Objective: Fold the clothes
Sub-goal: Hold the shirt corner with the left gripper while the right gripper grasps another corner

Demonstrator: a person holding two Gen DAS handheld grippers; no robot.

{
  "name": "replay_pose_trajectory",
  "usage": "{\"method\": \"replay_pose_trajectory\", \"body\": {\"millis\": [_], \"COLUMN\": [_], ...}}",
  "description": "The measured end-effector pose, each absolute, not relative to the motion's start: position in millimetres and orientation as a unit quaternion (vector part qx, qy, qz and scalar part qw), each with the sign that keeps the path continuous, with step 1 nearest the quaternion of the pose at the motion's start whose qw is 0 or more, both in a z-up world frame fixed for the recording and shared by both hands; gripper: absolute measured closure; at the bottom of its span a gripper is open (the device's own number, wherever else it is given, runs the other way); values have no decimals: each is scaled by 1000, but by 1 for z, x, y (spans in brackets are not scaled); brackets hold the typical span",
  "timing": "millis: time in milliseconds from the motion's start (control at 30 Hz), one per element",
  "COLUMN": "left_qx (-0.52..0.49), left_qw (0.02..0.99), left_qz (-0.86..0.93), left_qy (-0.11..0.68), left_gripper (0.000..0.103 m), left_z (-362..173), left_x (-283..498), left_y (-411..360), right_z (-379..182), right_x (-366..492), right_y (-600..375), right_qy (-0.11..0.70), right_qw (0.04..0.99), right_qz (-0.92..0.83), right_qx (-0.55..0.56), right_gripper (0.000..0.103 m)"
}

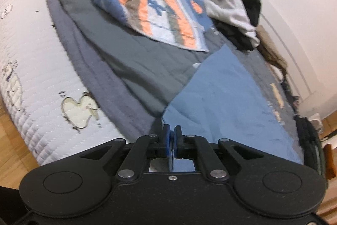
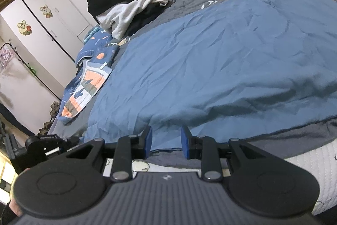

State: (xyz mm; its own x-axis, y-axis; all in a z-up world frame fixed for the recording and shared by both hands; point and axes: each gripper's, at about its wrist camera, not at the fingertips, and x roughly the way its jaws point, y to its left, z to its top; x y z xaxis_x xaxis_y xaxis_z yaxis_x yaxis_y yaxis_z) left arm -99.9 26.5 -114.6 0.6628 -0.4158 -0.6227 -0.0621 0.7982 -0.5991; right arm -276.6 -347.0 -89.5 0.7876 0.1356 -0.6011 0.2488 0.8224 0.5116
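Where quilt ends, blue cloth (image 1: 221, 85) in left claw (image 1: 172, 136).

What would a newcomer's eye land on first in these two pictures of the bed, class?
First, the big blue cloth spread wide over the bed, its near corner pinched in the shut left gripper. The right gripper sits open at the cloth's near edge. Next, the patterned blue and orange quilt bunched farther back, beside a heap of black and grey clothes near the wall.
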Motion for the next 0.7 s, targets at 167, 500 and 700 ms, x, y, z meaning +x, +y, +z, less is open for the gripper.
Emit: {"method": "replay_pose_trajectory", "body": {"millis": [167, 500, 700], "left_qx": [-296, -291, -294], "left_qw": [861, 853, 852], "left_qz": [-137, -156, -154], "left_qy": [391, 404, 405], "left_gripper": [100, 100, 100], "left_z": [-106, -106, -106], "left_x": [-102, -95, -92], "left_y": [16, 4, 8], "right_z": [-83, -78, -80], "right_x": [-272, -243, -220], "right_y": [-328, -268, -236], "right_qy": [332, 339, 340], "right_qw": [909, 929, 930], "right_qz": [6, 72, 117], "right_qx": [252, 132, 75], "right_gripper": [75, 52, 52]}}
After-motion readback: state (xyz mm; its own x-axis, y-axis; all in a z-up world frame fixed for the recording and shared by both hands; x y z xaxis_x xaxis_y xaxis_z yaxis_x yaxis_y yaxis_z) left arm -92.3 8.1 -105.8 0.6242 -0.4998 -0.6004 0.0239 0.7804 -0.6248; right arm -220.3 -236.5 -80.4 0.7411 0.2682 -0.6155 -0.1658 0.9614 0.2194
